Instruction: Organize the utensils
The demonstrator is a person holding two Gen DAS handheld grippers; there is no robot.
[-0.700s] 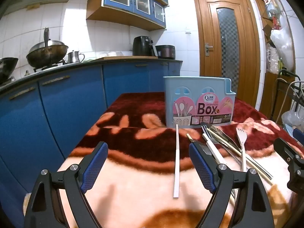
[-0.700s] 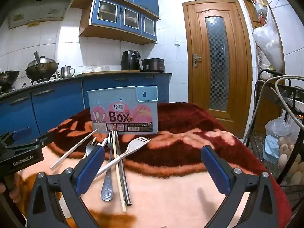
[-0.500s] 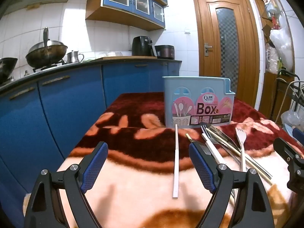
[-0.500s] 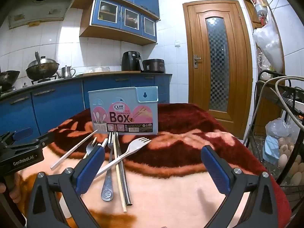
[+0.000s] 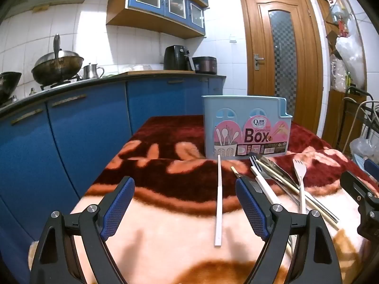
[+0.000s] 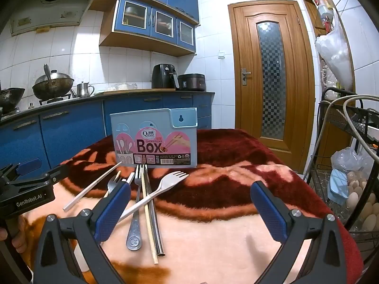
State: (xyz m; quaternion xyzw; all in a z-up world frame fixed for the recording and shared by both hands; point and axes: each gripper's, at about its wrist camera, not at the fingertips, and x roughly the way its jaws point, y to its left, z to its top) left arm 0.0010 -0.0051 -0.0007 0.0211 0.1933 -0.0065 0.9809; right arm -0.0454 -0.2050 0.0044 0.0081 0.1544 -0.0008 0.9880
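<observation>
A light-blue chopsticks box (image 5: 246, 127) (image 6: 155, 139) stands upright on the blanket-covered table (image 6: 236, 232). In front of it lies a heap of utensils: a white fork (image 6: 158, 189) (image 5: 300, 177), a metal fork (image 6: 136, 210), a wooden chopstick (image 6: 148, 215) and a metal chopstick (image 6: 155, 222). One white chopstick (image 5: 219, 198) (image 6: 92, 187) lies apart to the left. My left gripper (image 5: 184, 203) hovers open, low over the blanket, with the white chopstick's near end between its jaws, untouched. My right gripper (image 6: 190, 210) is open and empty, right of the heap.
Blue kitchen cabinets (image 5: 78, 132) with a wok (image 5: 56, 66) run along the left. A wooden door (image 6: 272, 82) is behind the table. A wire rack with eggs (image 6: 360, 194) stands close on the right. A hand (image 6: 14, 236) holds the left gripper's handle.
</observation>
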